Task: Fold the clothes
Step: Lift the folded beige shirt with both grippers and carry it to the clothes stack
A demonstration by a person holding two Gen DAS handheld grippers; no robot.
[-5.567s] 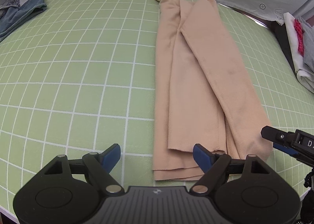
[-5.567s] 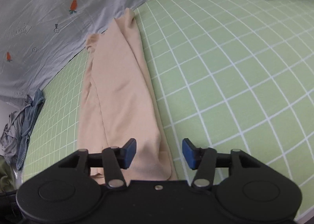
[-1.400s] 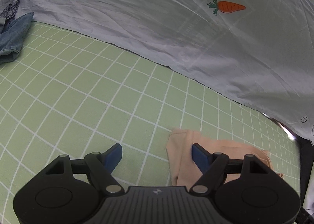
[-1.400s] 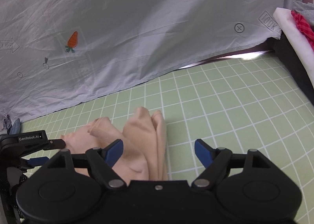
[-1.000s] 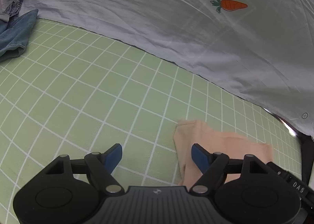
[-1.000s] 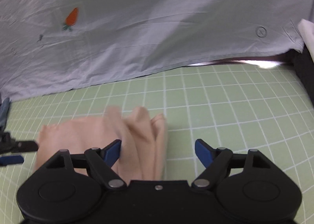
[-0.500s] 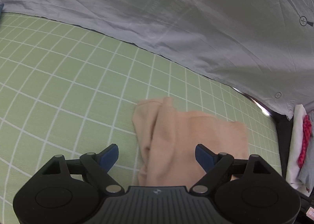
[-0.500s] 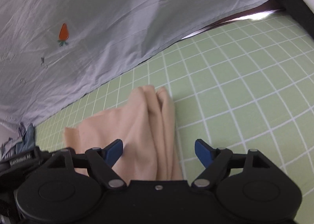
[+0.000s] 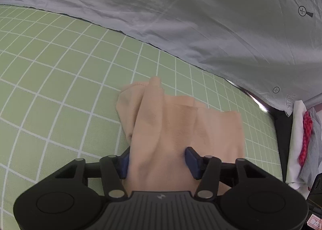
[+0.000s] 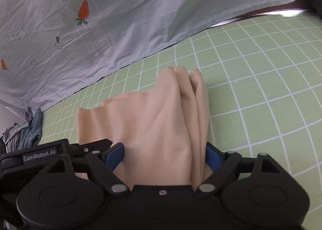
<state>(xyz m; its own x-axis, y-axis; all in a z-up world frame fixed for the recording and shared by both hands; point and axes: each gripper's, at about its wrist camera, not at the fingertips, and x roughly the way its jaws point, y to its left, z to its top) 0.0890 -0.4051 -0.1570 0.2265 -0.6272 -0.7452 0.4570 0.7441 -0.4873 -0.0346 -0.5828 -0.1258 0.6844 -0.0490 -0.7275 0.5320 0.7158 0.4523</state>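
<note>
1. Peach knit cloth, the folded garment (image 9: 181, 129), lies on the green grid mat (image 9: 60, 89) directly ahead of the left gripper (image 9: 158, 161) and runs back between its 2 blue pads.
2. The left gripper's jaws have just been closing; both pads touch the cloth's sides and a ridge of fabric bunches up between them, so it is clenched on the garment.
3. The right gripper (image 10: 165, 155) sits at the garment's near end, with the cloth (image 10: 153, 121) filling the gap between its 2 blue pads.
4. Its jaws have just been opening and stand wide; whether the pads press the fabric I cannot tell.
5. In the right wrist view the black body of the left gripper (image 10: 50, 153) shows just to the left, close beside the right one.
6. Beyond the garment's far end, a grey sheet (image 10: 140, 8) printed with carrots covers the back of the mat.
7. Far left of the right gripper lies a heap of blue and grey clothes (image 10: 26, 129); right of the left gripper, at the mat's edge, lies a stack of white and red fabric (image 9: 301, 129).
</note>
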